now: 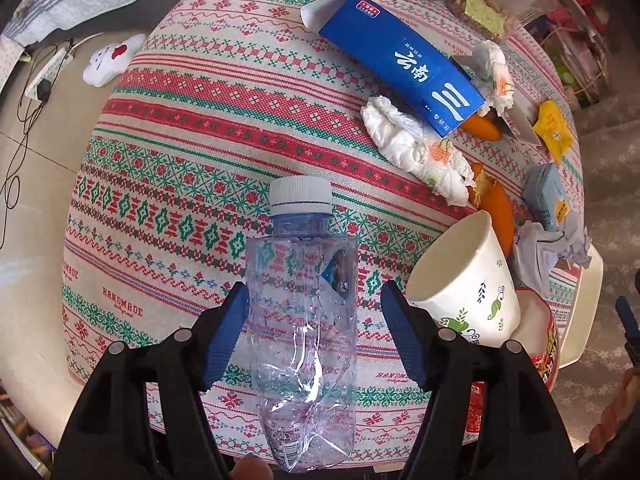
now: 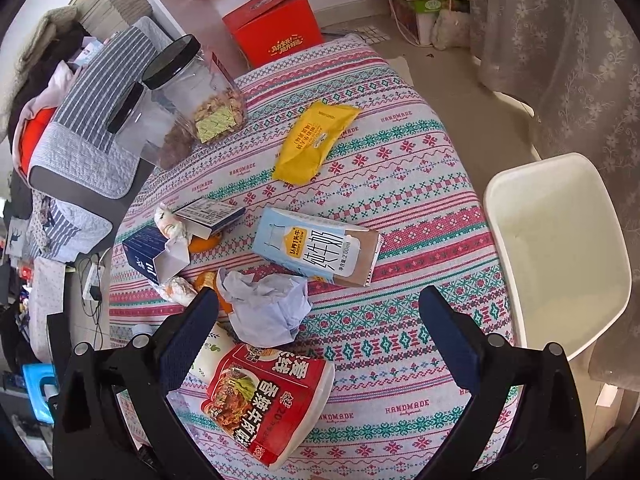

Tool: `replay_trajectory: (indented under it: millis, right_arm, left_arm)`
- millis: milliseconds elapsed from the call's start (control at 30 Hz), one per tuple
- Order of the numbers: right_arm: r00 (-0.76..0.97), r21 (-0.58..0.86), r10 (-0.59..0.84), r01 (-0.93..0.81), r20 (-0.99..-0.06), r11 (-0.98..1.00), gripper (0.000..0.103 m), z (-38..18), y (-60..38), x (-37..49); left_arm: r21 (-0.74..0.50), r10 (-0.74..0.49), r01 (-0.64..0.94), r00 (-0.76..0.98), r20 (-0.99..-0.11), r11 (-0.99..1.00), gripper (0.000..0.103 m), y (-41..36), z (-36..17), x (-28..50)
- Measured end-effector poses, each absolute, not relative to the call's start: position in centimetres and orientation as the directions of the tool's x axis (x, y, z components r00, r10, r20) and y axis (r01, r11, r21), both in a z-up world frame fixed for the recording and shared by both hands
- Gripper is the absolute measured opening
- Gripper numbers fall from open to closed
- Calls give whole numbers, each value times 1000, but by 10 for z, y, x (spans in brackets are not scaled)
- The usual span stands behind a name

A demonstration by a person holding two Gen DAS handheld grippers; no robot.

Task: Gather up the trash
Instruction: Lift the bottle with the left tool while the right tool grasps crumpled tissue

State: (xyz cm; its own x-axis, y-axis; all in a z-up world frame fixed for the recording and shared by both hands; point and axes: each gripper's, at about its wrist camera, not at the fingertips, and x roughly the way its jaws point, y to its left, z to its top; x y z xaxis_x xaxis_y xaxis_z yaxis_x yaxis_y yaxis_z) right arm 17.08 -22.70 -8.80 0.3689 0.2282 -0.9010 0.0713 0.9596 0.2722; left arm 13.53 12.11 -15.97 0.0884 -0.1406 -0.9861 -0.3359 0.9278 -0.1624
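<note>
Clear plastic bottle (image 1: pixel 302 320) between parted left gripper (image 1: pixel 314 336) pads; bare tablecloth (image 1: pixel 180 152) leftward

Patterned tablecloth (image 2: pixel 420 200) carries a milk carton (image 2: pixel 316 246), yellow packet (image 2: pixel 312 142), noodle cup (image 2: pixel 268 400) and crumpled paper (image 2: pixel 268 304)

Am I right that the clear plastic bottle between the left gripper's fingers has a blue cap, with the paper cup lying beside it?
Not quite: the cap is white, not blue, as the left wrist view shows. The rest holds: the clear plastic bottle lies between the left gripper fingers, with the paper cup lying beside it.
</note>
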Motion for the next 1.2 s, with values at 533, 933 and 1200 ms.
replay_trajectory:
  millis: [533,933,1200]
  right_arm:
    - [320,119,193,-236,-927,964,95,-108,-161,164]
    - [286,121,222,-331,-932,936,9,-155,-143,184]
    - [310,170,263,-296,-914,940,0,-146,-151,185]
  left_arm:
    - [-286,-185,-209,400,-898,935,58,116,-81,129]
    - [-315,-212,-196,416,-884,929,58,113,-74,132]
    - [-318,-215,-193,421,-881,928,58,110,-76,130]
